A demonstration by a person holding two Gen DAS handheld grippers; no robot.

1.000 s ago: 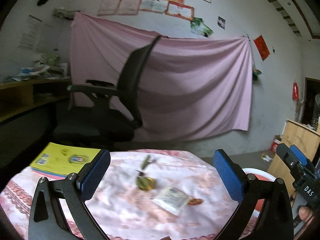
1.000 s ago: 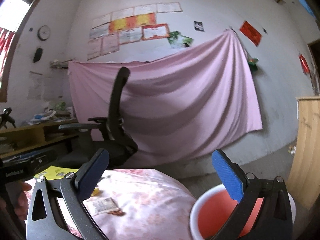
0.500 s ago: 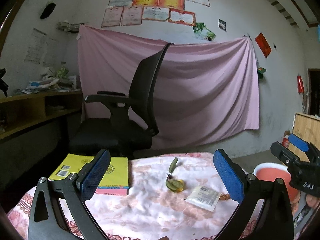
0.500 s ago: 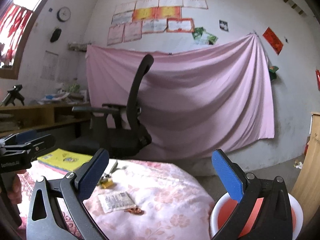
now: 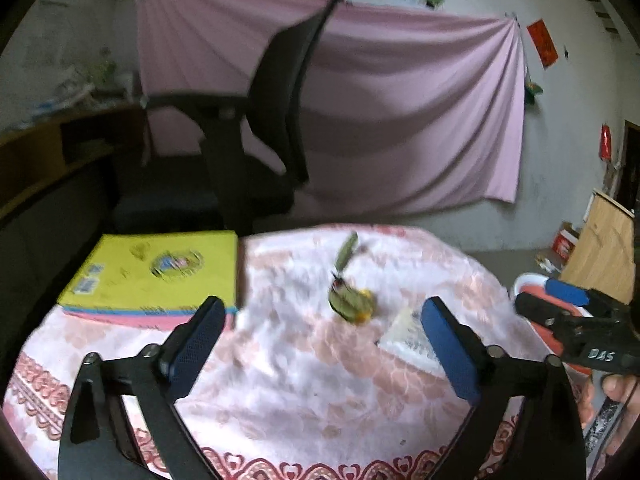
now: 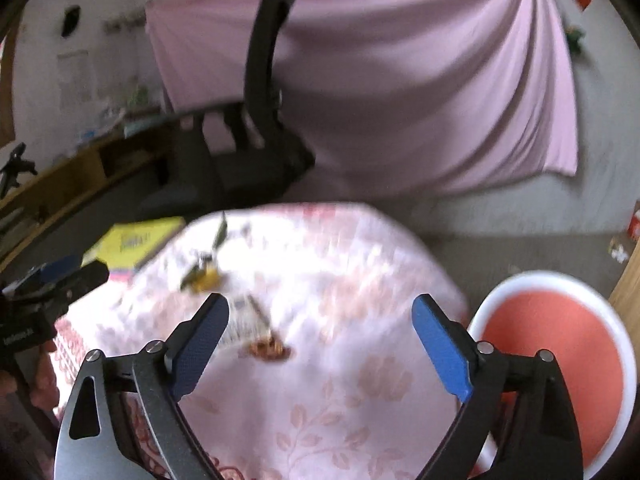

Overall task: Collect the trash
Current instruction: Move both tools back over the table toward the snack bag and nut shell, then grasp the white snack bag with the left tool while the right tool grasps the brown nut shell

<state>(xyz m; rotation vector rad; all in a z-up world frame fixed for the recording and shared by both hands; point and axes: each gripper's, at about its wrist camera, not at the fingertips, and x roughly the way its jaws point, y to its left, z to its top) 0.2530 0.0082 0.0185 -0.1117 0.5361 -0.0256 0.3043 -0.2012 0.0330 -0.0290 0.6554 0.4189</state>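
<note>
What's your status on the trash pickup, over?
Left gripper and right gripper open, empty, just closing slightly. Wrapper, scraps on table. Bin beside it. Path open.

We are looking at a pink sheet (image 5: 400, 100) hanging across the grey far wall (image 5: 576, 92). A black office chair (image 5: 256, 140) is standing before it, a wooden shelf (image 5: 48, 148) is running along the left, and a wooden cabinet (image 5: 604, 240) is sitting far right.
</note>
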